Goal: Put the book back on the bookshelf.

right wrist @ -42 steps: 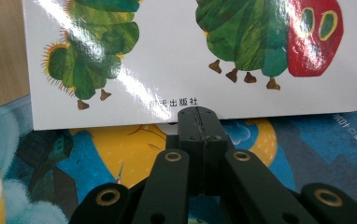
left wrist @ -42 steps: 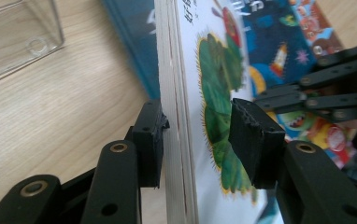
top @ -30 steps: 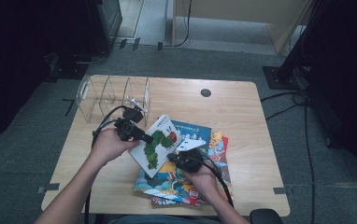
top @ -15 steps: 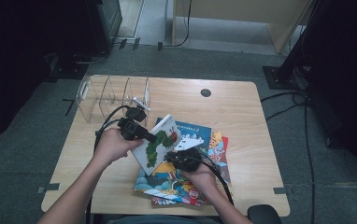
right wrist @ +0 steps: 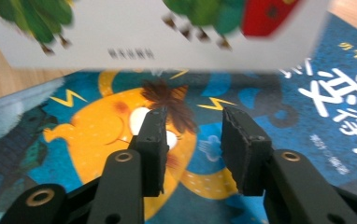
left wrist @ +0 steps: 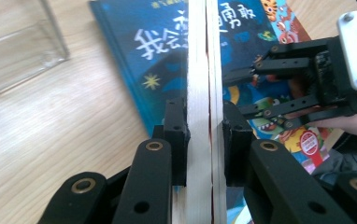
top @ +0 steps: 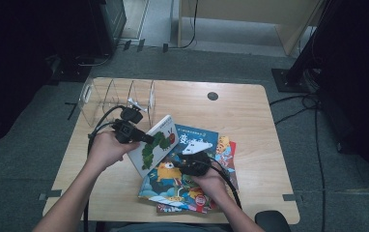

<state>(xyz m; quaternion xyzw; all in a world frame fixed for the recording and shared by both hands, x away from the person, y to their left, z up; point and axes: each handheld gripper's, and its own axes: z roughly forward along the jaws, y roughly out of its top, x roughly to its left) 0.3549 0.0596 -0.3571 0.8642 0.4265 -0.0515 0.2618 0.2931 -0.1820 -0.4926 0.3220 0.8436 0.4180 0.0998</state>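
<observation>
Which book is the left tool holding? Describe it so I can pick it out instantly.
On the wooden table, just right of the clear wire rack, the left tool clamps a white book. Unlike the blue book lying flat beneath, it is raised and shows a green caterpillar with a red head.

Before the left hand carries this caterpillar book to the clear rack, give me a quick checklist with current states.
1. Left tongs clamped on the white caterpillar picture book: ok, pads press both covers.
2. Right tongs clear of that book: ok, jaws just opened, nothing between them.
3. Book lifted off the blue picture book beneath: ok, raised and tilted.
4. Clear acrylic book rack slots free: ok, no books inside.
5. Left cable clear of the rack: cannot tell.
</observation>
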